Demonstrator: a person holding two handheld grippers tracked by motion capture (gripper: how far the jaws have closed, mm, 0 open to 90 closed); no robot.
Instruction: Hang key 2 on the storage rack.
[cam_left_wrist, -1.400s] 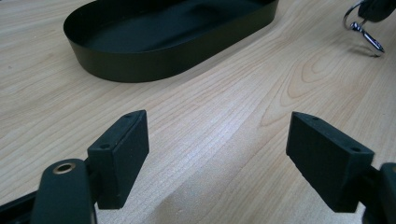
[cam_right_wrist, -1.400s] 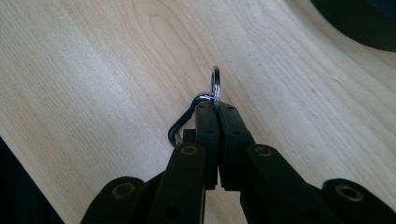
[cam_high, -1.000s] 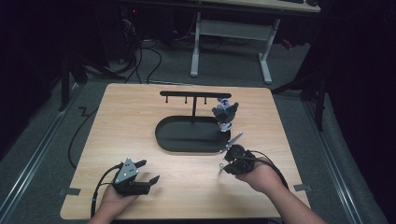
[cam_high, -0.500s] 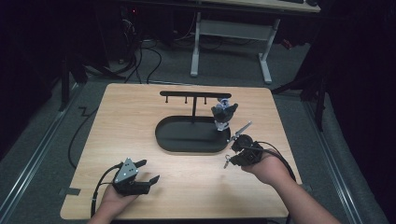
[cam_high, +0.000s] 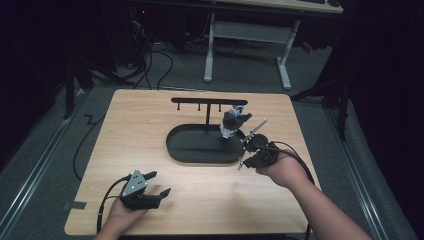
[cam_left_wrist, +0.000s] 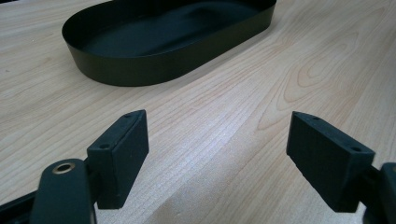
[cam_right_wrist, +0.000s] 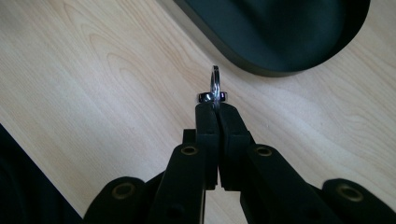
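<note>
The table (cam_high: 150, 130) is seen from above, facing twelve o'clock. Close, low views are taken from both grippers; the black oval tray (cam_left_wrist: 140, 74) is shared by all three.

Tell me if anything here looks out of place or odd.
Nothing stands out. The right gripper is shut on a small metal ring above the table, beside the black tray; the left gripper rests open.

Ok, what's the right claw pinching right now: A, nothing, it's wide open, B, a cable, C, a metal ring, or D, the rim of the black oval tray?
C: in the right gripper view the right claw is shut on a small metal ring that stands above its tips, short of the black oval tray.
</note>
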